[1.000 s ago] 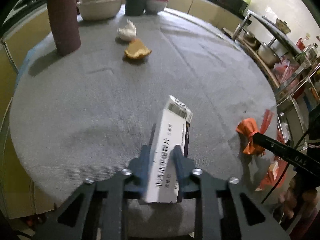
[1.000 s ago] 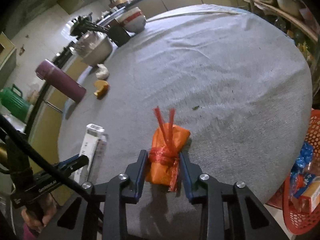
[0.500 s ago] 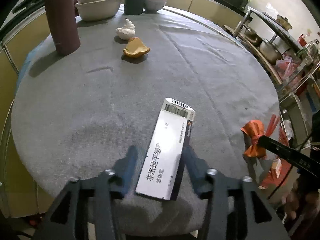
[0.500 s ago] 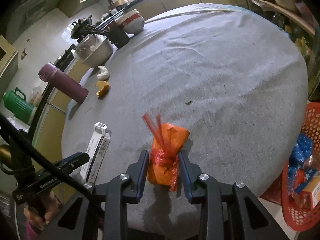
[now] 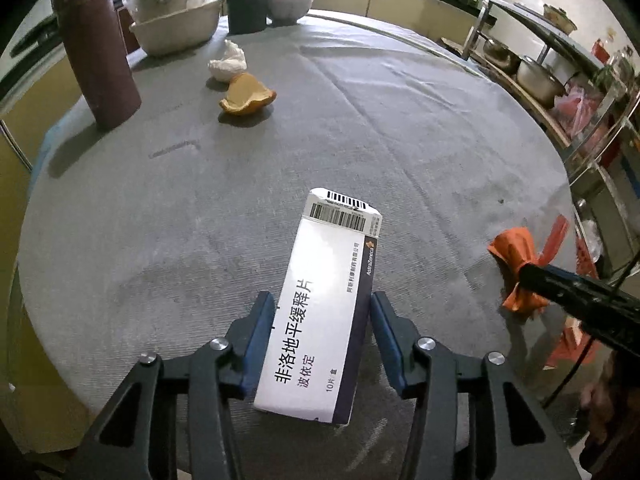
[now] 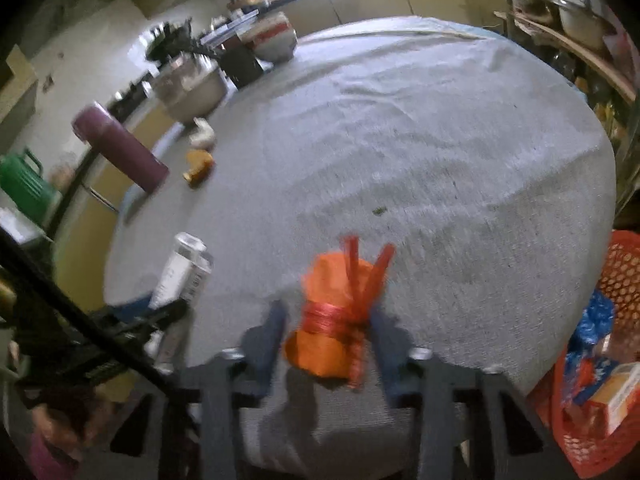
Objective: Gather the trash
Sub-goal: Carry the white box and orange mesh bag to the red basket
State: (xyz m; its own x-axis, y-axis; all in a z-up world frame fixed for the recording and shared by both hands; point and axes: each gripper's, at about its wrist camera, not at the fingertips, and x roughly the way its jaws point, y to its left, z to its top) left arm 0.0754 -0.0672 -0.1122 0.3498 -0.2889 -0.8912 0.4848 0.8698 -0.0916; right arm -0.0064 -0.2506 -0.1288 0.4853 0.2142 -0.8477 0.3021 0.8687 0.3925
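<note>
Medicine box (image 5: 326, 312), one, is seen lying flat on the grey round table (image 5: 420, 152) between the parted fingers of the left gripper (image 5: 322, 340), untouched; one orange peel (image 5: 246, 98) and one tissue wad (image 5: 228, 62) lie beyond. In the right wrist view, one orange bag (image 6: 334, 320) sits between the opening right gripper (image 6: 328, 340).

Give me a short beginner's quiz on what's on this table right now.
1. True or false: the medicine box lies flat on the table, between the left tongs.
2. Which lies nearest the orange peel? A crumpled tissue; B orange bag; C medicine box.
3. What colour is the tall flask?
Key: 1 true; 2 A; 3 maroon.
</note>
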